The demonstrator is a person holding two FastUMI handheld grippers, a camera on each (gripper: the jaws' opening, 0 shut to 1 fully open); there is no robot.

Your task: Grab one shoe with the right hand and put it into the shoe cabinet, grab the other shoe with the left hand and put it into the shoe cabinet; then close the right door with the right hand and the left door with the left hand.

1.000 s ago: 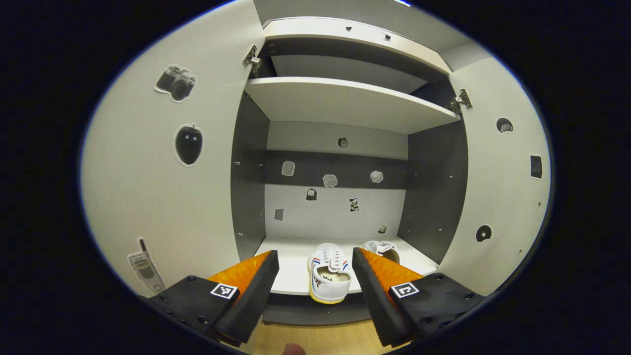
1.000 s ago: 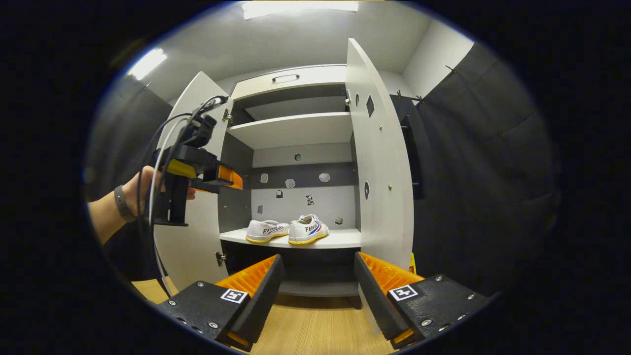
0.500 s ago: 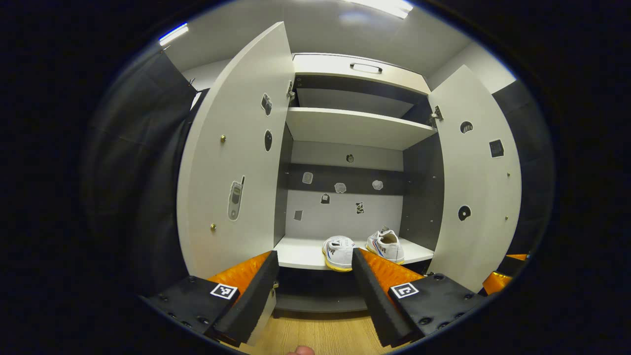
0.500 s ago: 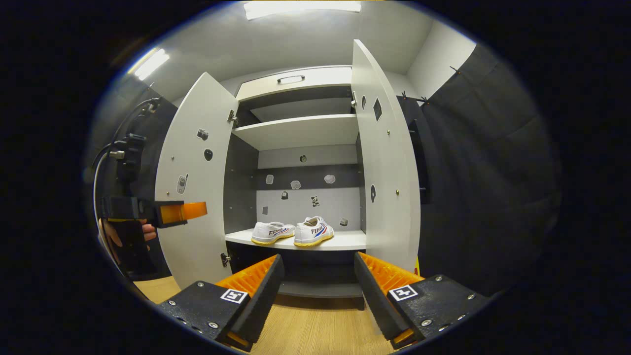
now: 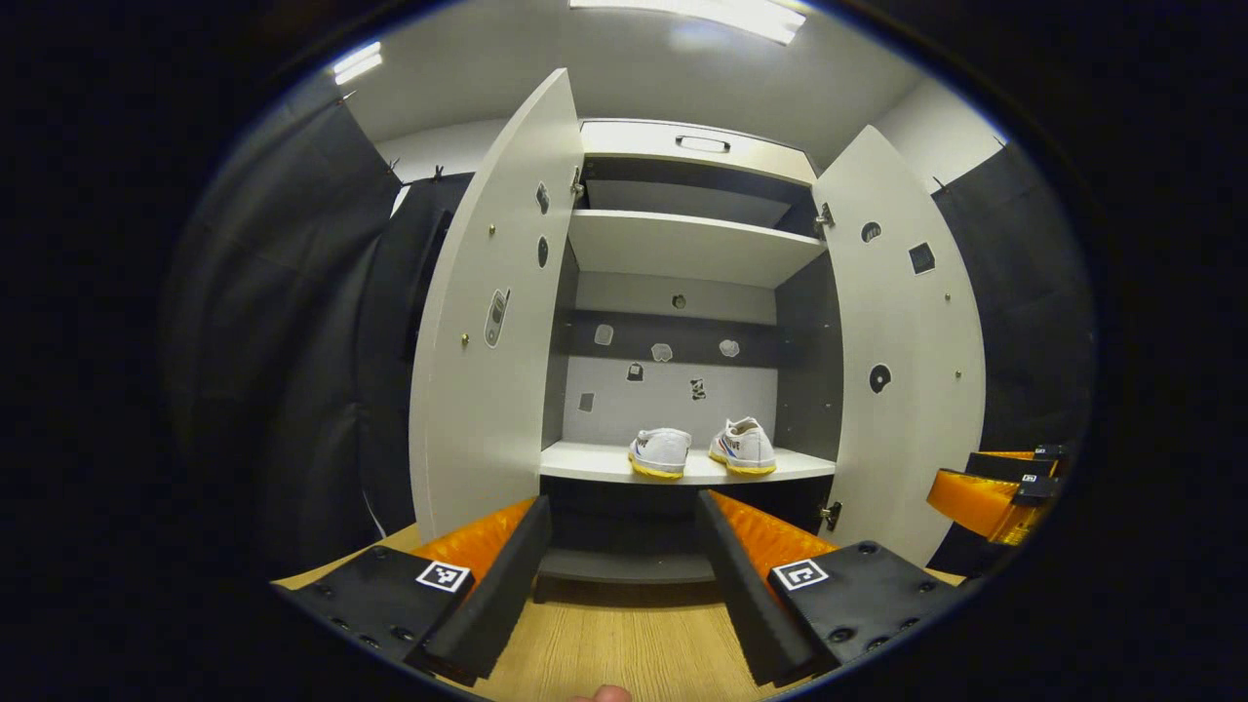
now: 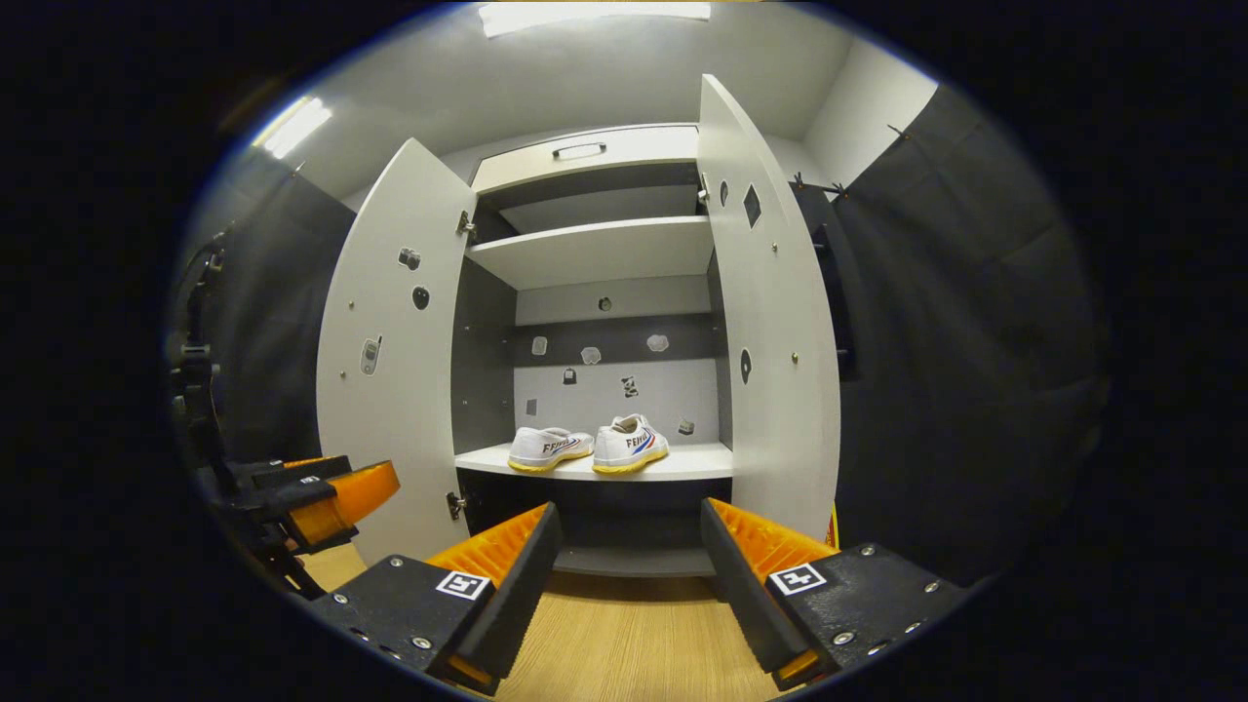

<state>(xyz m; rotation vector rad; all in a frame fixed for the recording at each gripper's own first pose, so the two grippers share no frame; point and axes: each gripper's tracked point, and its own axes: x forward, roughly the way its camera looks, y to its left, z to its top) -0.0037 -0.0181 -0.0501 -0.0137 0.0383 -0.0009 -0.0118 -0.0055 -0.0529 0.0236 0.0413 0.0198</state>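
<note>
Left gripper (image 5: 624, 575): fingers spread wide, nothing between them. It hangs in front of the cabinet, over the wood floor (image 5: 624, 653). From the right gripper view you can spot it low at the left edge (image 6: 331, 492), well clear of the left door.

Right gripper (image 6: 629, 575): same deal, wide open and holding nothing, sitting out in front of the cabinet's lower part. In the left gripper view it pokes in at the far right (image 5: 985, 492), just past the right door's edge, not touching it as far as I can see.

Shoes: both are inside the shoe cabinet (image 5: 697, 146), side by side on the lower shelf (image 5: 585, 463). Left shoe (image 5: 660, 452) and right shoe (image 5: 743, 448) sit close together, toward the right half of the shelf. In the right gripper view they're at (image 6: 549, 448) and (image 6: 630, 444), white with yellowish soles, the two nearly touching.

Left door (image 5: 487, 390): swung wide open, stickers on its inner face.

Right door (image 5: 907, 390): also wide open, stickers on the inside too. In the right gripper view it's seen nearly edge-on (image 6: 775, 390).

Upper shelf (image 5: 692, 244): bare white board above the shoes.

Back wall (image 5: 673, 400): a handful of small stickers scattered on it, too small to make out.
</note>
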